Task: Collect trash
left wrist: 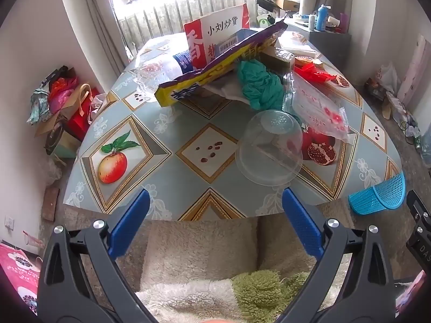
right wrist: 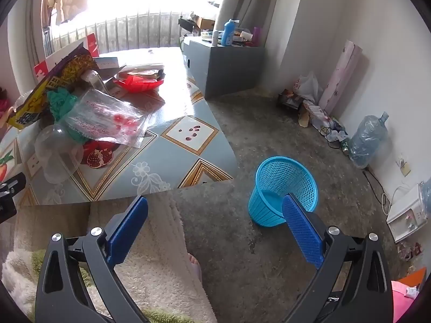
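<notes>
**Desk:** What is cut off or hard to make out?

**Caption:** The window is blown out to white. The clear plastic dome lid (left wrist: 269, 148) is barely told from the cloth beneath it, and the print on the clear zip bag (left wrist: 320, 110) cannot be read. The person is seen only as fleece-covered legs (left wrist: 199, 247) and a bare foot (right wrist: 195, 265).

**Desk:** And the room?

**Caption:** A table under a fruit-patterned oilcloth (left wrist: 150, 134) is shown on a rough concrete floor (right wrist: 256, 123), white walls around it.

**Desk:** The trash?

**Caption:** It is heaped at the table's far middle: a purple-and-yellow snack bag (left wrist: 215, 70) propped over a crumpled green plastic bag (left wrist: 258, 86), a red wrapper (left wrist: 312, 74) behind. The blue mesh wastebasket (right wrist: 282, 188) stands on the floor, right of the table, partly masked by a right fingertip.

**Desk:** The grippers?

**Caption:** The left gripper (left wrist: 215, 223) and right gripper (right wrist: 215, 226) are both spread wide, nothing held, short of the table edge.
</notes>
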A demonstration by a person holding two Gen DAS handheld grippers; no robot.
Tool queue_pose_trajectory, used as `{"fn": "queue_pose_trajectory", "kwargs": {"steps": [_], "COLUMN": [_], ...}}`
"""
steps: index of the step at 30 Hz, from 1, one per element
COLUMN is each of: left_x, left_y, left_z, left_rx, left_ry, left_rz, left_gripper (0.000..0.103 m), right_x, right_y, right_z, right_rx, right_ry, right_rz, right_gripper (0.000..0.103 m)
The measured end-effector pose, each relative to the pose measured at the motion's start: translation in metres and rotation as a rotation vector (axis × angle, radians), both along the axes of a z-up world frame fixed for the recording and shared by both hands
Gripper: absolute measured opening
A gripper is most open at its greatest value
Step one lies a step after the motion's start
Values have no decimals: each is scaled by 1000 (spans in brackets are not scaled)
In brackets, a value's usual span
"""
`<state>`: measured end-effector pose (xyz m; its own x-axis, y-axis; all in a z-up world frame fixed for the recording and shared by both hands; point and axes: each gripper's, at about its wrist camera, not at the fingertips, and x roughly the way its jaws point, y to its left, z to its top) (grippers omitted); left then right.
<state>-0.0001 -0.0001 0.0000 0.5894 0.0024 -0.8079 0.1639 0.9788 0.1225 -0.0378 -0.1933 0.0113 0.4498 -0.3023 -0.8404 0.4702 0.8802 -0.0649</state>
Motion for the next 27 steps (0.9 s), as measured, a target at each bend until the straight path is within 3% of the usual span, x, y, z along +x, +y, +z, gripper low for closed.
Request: {"fn": "queue_pose_trajectory", "kwargs": {"steps": [27], "left_x": [3], "left_y": [5], "left_z": [-2], "left_rx": [8], "left_ry": [-3], "left_rz": [13], "left_gripper": [94], "right_x": [3], "right_y": [0], "right_z": [8], "right_rx": [8], "right_ry": [-10], "right_rz": [-1], "right_gripper": [97]}}
